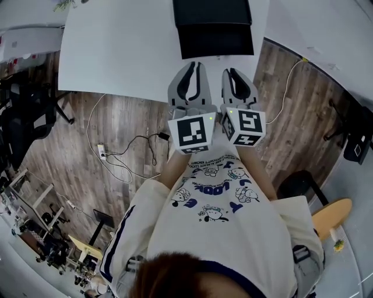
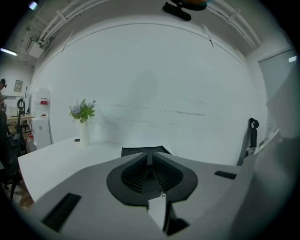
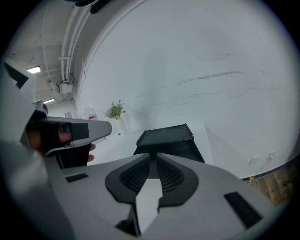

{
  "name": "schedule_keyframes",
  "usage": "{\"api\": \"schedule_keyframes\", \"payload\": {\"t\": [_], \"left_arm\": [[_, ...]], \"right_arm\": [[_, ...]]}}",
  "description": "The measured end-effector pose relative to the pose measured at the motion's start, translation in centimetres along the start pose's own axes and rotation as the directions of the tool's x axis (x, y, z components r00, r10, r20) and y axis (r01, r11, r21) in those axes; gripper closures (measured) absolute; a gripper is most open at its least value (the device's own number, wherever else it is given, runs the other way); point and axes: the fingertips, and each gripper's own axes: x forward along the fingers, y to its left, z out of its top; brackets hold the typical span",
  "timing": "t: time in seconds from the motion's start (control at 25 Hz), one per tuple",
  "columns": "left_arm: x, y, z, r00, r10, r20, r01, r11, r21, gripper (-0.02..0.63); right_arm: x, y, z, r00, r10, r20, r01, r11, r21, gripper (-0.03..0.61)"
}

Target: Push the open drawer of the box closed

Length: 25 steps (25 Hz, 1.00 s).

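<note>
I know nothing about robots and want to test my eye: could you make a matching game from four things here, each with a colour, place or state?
Things:
1. box
2. vase
3. cable
4. left gripper

Descriptions:
a. lies on the wooden floor
b. jaws together, nothing between them
c. black, on the white table
d. white, holds green sprigs

Pairs: 1-c, 2-d, 3-a, 4-b.
</note>
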Motion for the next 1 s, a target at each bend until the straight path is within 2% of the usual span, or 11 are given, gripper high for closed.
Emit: {"api": "schedule_keyframes", "payload": {"t": [0.8, 0.88, 0.92, 1.0], "left_arm": [[4.4, 2.5, -4.1, 0.994, -0.036, -0.107, 0.037, 0.999, 0.007, 0.569], [4.7, 2.8, -4.2, 0.993, -0.039, -0.108, 0.040, 0.999, 0.011, 0.569], [4.9, 2.9, -4.3, 0.993, -0.041, -0.108, 0.043, 0.999, 0.013, 0.569], [5.1, 3.1, -4.6, 0.992, -0.044, -0.114, 0.045, 0.999, 0.011, 0.569]], "right_arm": [[4.6, -1.7, -3.3, 0.993, -0.056, -0.105, 0.059, 0.998, 0.027, 0.532], [5.1, -1.8, -3.8, 0.991, -0.057, -0.121, 0.061, 0.998, 0.029, 0.522], [5.3, -1.8, -4.0, 0.990, -0.057, -0.129, 0.062, 0.998, 0.031, 0.479], [5.6, -1.7, -4.5, 0.988, -0.058, -0.144, 0.064, 0.997, 0.035, 0.468]]}}
